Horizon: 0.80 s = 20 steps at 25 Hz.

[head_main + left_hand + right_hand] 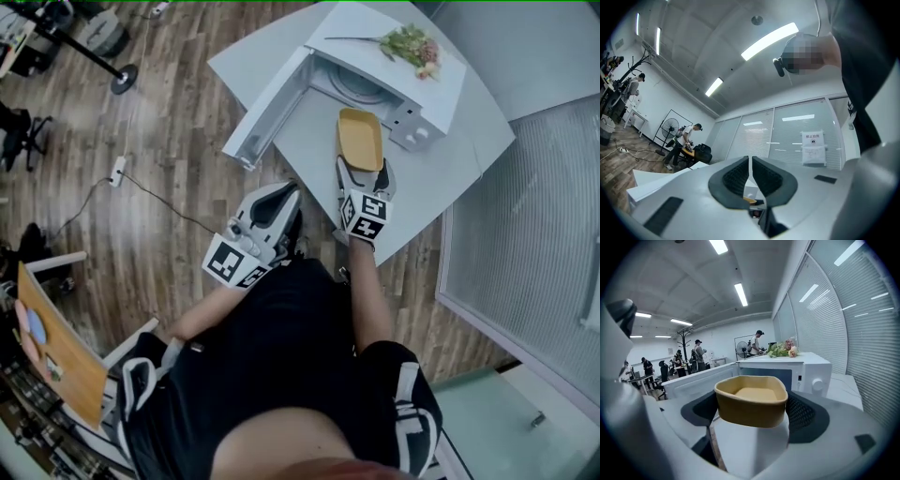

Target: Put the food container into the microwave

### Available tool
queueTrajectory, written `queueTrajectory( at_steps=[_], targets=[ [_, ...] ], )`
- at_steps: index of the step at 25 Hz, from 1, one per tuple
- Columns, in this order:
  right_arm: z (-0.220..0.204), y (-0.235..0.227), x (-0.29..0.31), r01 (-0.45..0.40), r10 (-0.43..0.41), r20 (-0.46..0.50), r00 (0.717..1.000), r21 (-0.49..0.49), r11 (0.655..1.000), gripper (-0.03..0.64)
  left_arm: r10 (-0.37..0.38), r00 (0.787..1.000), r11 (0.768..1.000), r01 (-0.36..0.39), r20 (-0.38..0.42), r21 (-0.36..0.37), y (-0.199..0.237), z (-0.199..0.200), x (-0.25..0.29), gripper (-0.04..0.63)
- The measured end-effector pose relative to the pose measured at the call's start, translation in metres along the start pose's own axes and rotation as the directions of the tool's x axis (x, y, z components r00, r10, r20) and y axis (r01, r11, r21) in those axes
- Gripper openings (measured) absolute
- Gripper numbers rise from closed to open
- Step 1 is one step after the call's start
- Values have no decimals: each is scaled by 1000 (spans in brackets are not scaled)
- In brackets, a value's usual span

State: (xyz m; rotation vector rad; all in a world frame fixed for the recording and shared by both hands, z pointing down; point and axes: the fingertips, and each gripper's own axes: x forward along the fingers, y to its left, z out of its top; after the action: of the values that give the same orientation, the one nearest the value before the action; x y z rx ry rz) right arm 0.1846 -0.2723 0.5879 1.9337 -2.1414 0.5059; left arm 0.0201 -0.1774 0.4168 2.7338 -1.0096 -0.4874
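Right gripper (362, 176) has its jaws clamped on the near end of the tan food container (360, 136), open top up. The container is held above the white table (441, 183), just in front of the white microwave (417, 94). The microwave's door (267, 108) is swung open. Greens with pink flowers (411, 45) lie on top of the microwave, and its round knob (817, 384) has no readable label. Left gripper (750, 164) is held back by the person's body with its jaws together and nothing between them. A paper sign (813, 148) hangs on the glass wall, its print too small to read. No brand is visible on the microwave or the container.
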Motion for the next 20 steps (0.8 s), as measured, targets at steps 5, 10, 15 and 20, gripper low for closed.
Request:
queueTrajectory(
  at_steps=[5, 10, 15, 20],
  targets=[
    [-6, -33, 112, 51, -51, -40, 998, -19, 999, 469, -4, 1000, 1000, 4, -5, -5, 50, -8, 55, 41],
    [-10, -65, 209, 89, -92, -84, 992, -39, 995, 471, -16, 1000, 1000, 15, -13, -17, 93, -14, 108, 41],
    [-13, -86, 283, 106, -112, -115, 987, -58, 993, 471, -13, 1000, 999, 13, -27, -32, 127, -22, 142, 41],
    [-27, -99, 327, 110, -121, -176, 977, -71, 991, 471, -8, 999, 999, 6, -49, -47, 151, -31, 163, 41]
  ],
)
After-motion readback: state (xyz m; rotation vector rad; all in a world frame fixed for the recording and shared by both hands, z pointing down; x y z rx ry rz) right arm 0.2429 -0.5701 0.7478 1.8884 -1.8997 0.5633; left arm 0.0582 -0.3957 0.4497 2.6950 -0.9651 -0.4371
